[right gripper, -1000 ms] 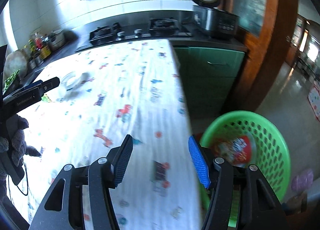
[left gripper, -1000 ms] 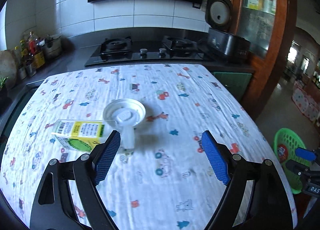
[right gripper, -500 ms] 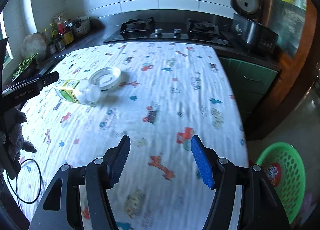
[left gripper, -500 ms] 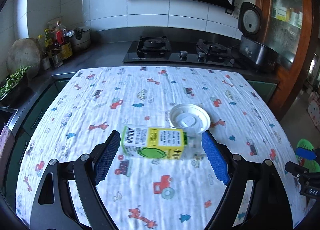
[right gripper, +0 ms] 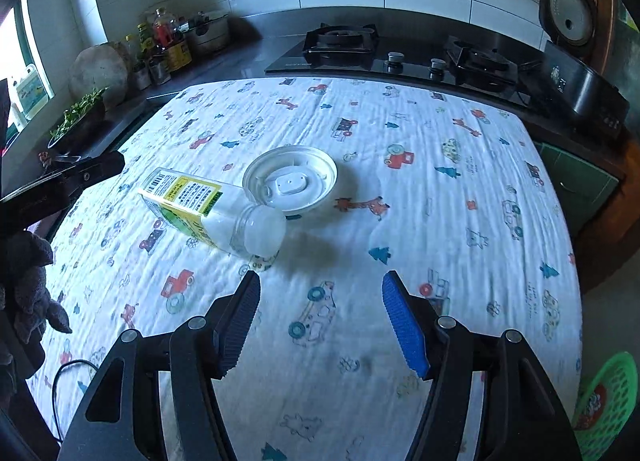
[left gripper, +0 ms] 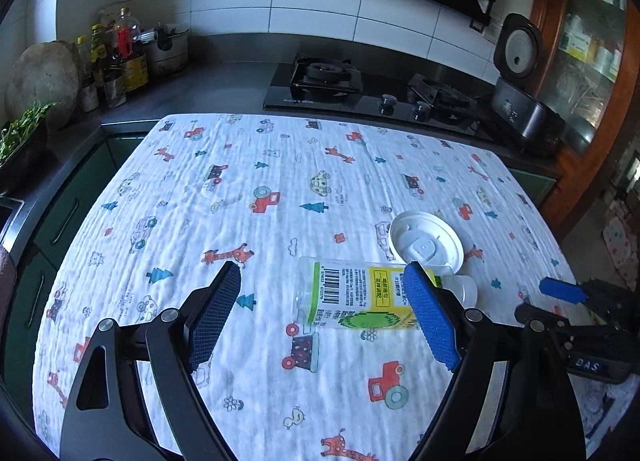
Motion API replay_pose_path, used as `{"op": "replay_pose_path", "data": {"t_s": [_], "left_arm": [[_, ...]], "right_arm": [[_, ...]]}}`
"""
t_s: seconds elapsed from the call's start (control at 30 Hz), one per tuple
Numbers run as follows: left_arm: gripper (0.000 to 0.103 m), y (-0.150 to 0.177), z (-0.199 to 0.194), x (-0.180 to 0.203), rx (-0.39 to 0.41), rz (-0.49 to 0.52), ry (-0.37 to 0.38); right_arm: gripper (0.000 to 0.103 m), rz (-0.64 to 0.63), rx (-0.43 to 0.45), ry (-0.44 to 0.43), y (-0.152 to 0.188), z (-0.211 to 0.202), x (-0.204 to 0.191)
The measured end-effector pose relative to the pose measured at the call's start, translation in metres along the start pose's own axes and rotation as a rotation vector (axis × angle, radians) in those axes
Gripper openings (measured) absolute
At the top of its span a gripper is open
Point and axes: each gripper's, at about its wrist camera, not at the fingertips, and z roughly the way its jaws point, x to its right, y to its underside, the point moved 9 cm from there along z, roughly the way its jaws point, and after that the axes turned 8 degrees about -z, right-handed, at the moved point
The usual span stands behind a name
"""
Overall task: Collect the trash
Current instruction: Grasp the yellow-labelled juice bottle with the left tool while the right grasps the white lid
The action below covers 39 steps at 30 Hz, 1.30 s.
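The clear plastic bottle with a yellow-green label (right gripper: pixel 208 209) lies on its side on the cloth-covered surface (right gripper: pixel 400 221), touching the round white plastic lid (right gripper: pixel 290 181). Left gripper (left gripper: pixel 320 317): jaws apart, empty. Right gripper (right gripper: pixel 320 321): jaws just widened, empty. Green plastic basket (right gripper: pixel 604 397) stands on the floor.

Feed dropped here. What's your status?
Both grippers, left and right, open, empty. Bottle lying beside white lid, untouched. Nothing in the way.
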Motion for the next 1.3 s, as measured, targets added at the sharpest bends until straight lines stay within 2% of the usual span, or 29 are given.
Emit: {"op": "replay_pose_path", "data": {"t_s": [0.07, 0.2, 0.3, 0.37, 0.5, 0.6, 0.73, 0.97, 1.13, 1.3], "left_arm": [[0.082, -0.002, 0.004, 0.001, -0.011, 0.011, 0.013], [0.084, -0.002, 0.009, 0.011, -0.061, 0.069, 0.107], [0.084, 0.001, 0.006, 0.025, -0.046, 0.200, 0.141], [0.086, 0.007, 0.006, 0.036, -0.073, 0.294, 0.185], [0.086, 0.016, 0.010, 0.053, -0.074, 0.488, 0.207], [0.087, 0.025, 0.017, 0.062, -0.109, 0.605, 0.242], [0.087, 0.036, 0.031, 0.066, -0.148, 0.712, 0.253], [0.087, 0.041, 0.048, 0.069, -0.182, 0.784, 0.278], [0.086, 0.046, 0.067, 0.066, -0.249, 0.804, 0.278], [0.081, 0.047, 0.067, 0.065, -0.228, 0.785, 0.286]], "right_arm": [[0.062, 0.004, -0.002, 0.004, -0.009, 0.008, 0.003], [0.062, 0.023, 0.002, -0.014, -0.021, 0.018, 0.010], [0.062, 0.016, -0.004, -0.018, -0.021, 0.022, 0.010], [0.062, 0.008, -0.015, -0.016, -0.017, 0.025, 0.011], [0.062, 0.004, -0.026, -0.005, -0.016, 0.028, 0.017], [0.062, 0.008, -0.029, -0.009, -0.017, 0.029, 0.021], [0.062, -0.007, -0.040, 0.000, -0.019, 0.035, 0.024], [0.062, -0.014, -0.065, 0.001, -0.018, 0.050, 0.027], [0.062, -0.020, -0.075, 0.003, -0.021, 0.057, 0.027], [0.062, -0.032, -0.079, 0.002, -0.022, 0.061, 0.024]]}}
